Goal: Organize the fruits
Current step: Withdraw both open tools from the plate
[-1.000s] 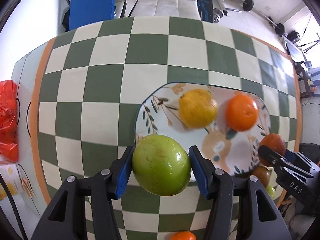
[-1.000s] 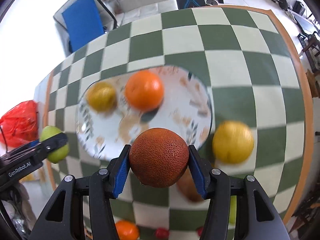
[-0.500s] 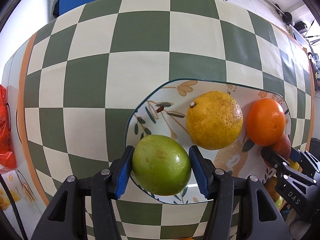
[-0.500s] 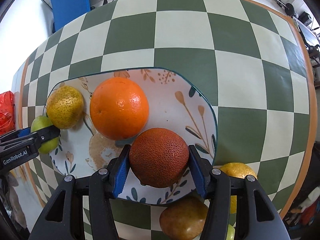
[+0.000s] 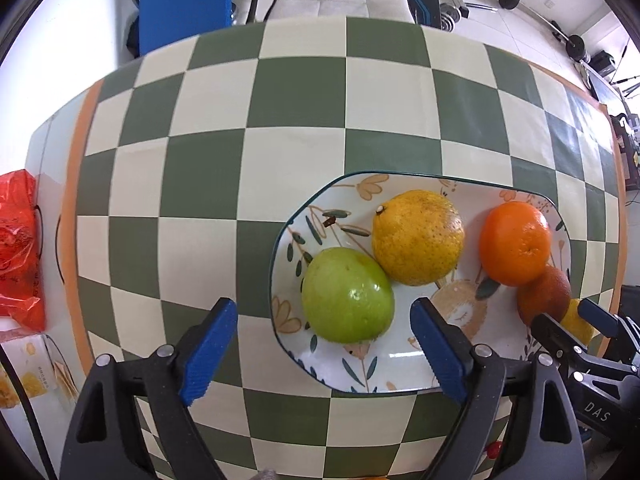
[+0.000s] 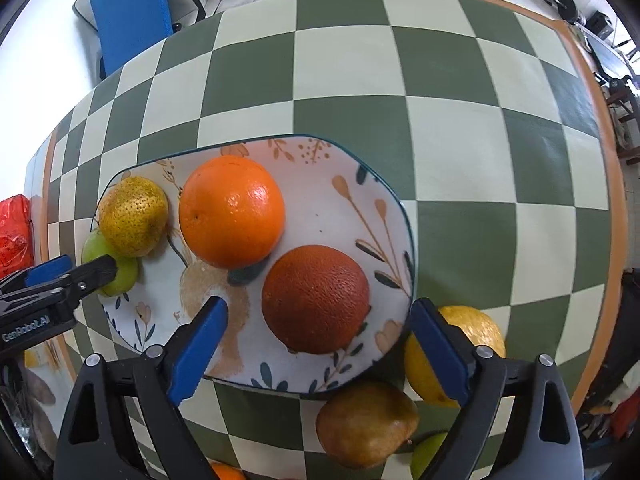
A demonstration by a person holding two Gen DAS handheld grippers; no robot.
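Four fruits on the floral plate, both pairs of jaws spread wide and holding nothing.

At the lower edge of the right view, an orange fruit is cut off and a green one half hidden. The left gripper is released around the green apple, clear of it; the right gripper likewise flanks the dark red orange. A yellow citrus touches the apple, a bright orange nearby. A brown pear and yellow fruit lie on the checkered surface.
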